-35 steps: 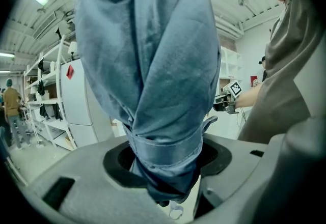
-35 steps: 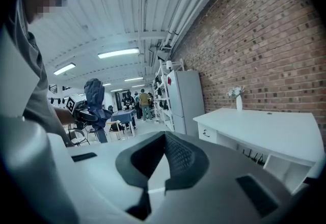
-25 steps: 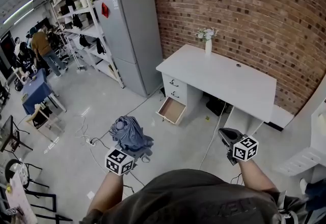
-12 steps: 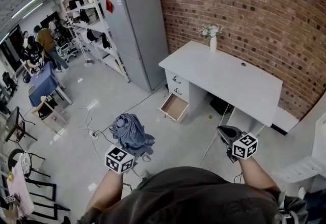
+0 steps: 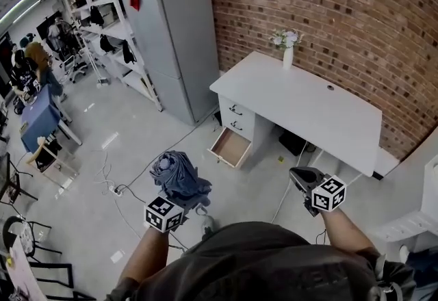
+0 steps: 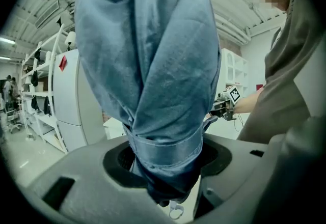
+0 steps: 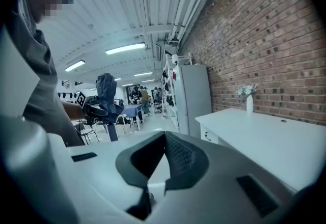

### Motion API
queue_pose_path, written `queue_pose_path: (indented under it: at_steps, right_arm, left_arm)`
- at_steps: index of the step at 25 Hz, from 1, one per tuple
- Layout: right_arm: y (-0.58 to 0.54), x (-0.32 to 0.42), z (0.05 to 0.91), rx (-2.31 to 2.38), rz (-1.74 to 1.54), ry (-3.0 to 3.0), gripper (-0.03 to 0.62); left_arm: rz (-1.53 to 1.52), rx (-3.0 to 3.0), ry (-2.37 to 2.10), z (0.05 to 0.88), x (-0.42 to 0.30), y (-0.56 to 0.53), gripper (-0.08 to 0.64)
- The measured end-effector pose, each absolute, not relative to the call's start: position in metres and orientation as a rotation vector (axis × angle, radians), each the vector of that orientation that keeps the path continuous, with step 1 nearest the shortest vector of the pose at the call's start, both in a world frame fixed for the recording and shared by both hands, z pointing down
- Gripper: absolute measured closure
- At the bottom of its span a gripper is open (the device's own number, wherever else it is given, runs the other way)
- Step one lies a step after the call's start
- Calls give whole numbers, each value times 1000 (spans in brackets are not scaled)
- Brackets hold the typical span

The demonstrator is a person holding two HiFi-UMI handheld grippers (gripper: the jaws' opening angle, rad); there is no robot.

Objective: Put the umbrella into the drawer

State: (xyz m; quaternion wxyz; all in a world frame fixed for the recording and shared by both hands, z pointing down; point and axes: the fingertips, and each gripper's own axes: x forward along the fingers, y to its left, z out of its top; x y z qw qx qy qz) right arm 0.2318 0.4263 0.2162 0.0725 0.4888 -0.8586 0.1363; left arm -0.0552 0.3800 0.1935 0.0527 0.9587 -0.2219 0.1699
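A folded blue umbrella (image 5: 179, 175) stands upright in my left gripper (image 5: 182, 198), at the lower left of the head view. In the left gripper view its strapped fabric (image 6: 153, 65) fills the middle, with my left gripper (image 6: 164, 167) shut on its lower end. The open drawer (image 5: 230, 148) sticks out low from the white desk (image 5: 308, 111), ahead of both grippers. My right gripper (image 5: 297, 174) hangs at the lower right with nothing in it. In the right gripper view its tips (image 7: 164, 136) meet, and the umbrella (image 7: 105, 88) shows at the left.
A grey fridge (image 5: 171, 40) stands left of the desk against the brick wall. A vase of flowers (image 5: 287, 53) sits on the desk's far edge. Cables (image 5: 120, 187) trail over the floor. Shelves (image 5: 102, 12), a blue-covered table (image 5: 37, 118) and people are at the back left.
Both grippers have moved forward with the person, and the desk and drawer sit slightly closer. The umbrella stays held in the left gripper.
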Motion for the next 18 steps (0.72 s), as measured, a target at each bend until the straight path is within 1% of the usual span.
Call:
queue_pose_path:
  at_steps: [11, 18]
  right_arm:
    - [233, 149, 201, 1579, 420, -2497, 599]
    - [161, 135, 215, 1571, 502, -2456, 599]
  left_arm:
    - [612, 3035, -393, 192, -103, 165, 319]
    - [615, 2998, -326, 206, -106, 82, 319]
